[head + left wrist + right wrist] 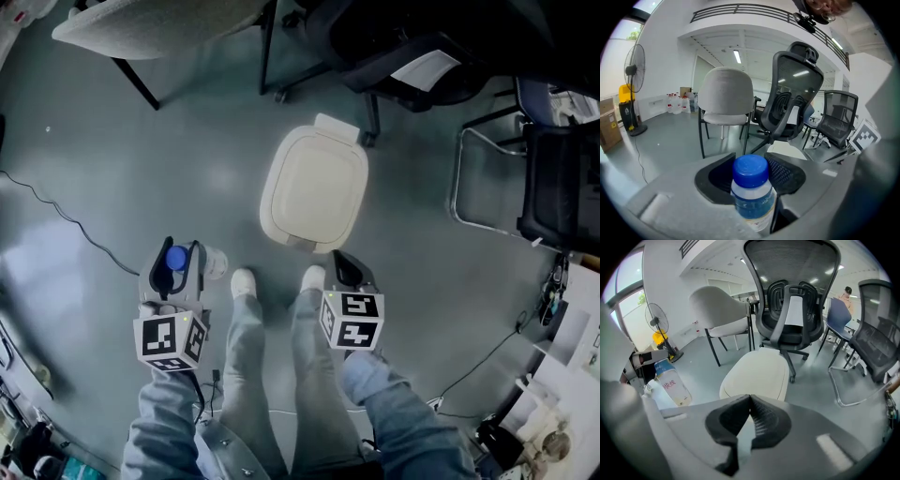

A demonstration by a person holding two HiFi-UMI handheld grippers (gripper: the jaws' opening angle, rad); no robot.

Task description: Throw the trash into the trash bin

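A glossy grey floor runs through an open office. The blue-capped plastic bottle sits clamped between the fingers of the left gripper, its cap toward that gripper's camera. Just ahead of the person's shoes stands the cream trash bin, lid down, apart from both grippers. The right gripper has its fingers pressed together on nothing. Beyond the bin stand a grey shell chair and a black mesh office chair.
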